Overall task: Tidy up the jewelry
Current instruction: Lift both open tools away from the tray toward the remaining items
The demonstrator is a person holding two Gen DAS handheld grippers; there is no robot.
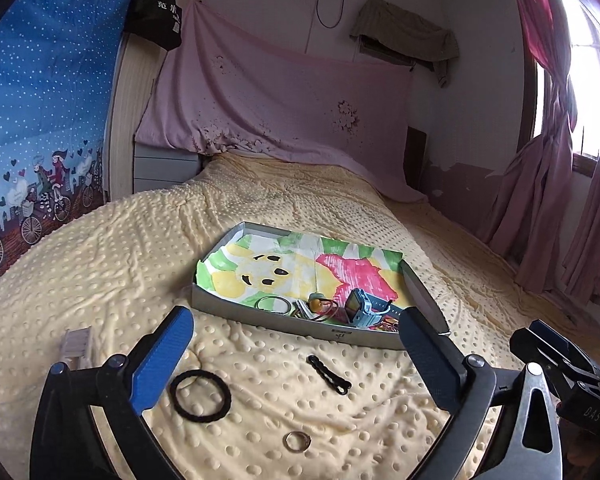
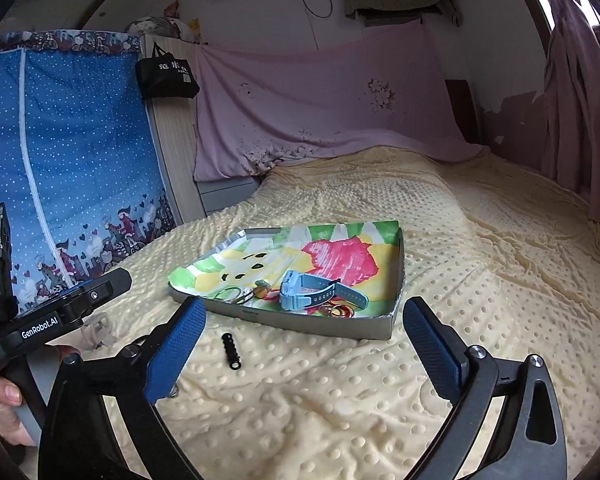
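Black hair clip (image 1: 327,374) lies diagonal, far end toward tray (image 1: 284,322)

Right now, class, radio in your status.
Left gripper, right gripper open, empty. Hair tie, ring, black clip outside tray. Path unobstructed.

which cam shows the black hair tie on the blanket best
The left wrist view. There the black hair tie lies whole and unobstructed on the yellow blanket, beside the left gripper's left finger. The right wrist view does not show it; only the nearby black clip appears there.
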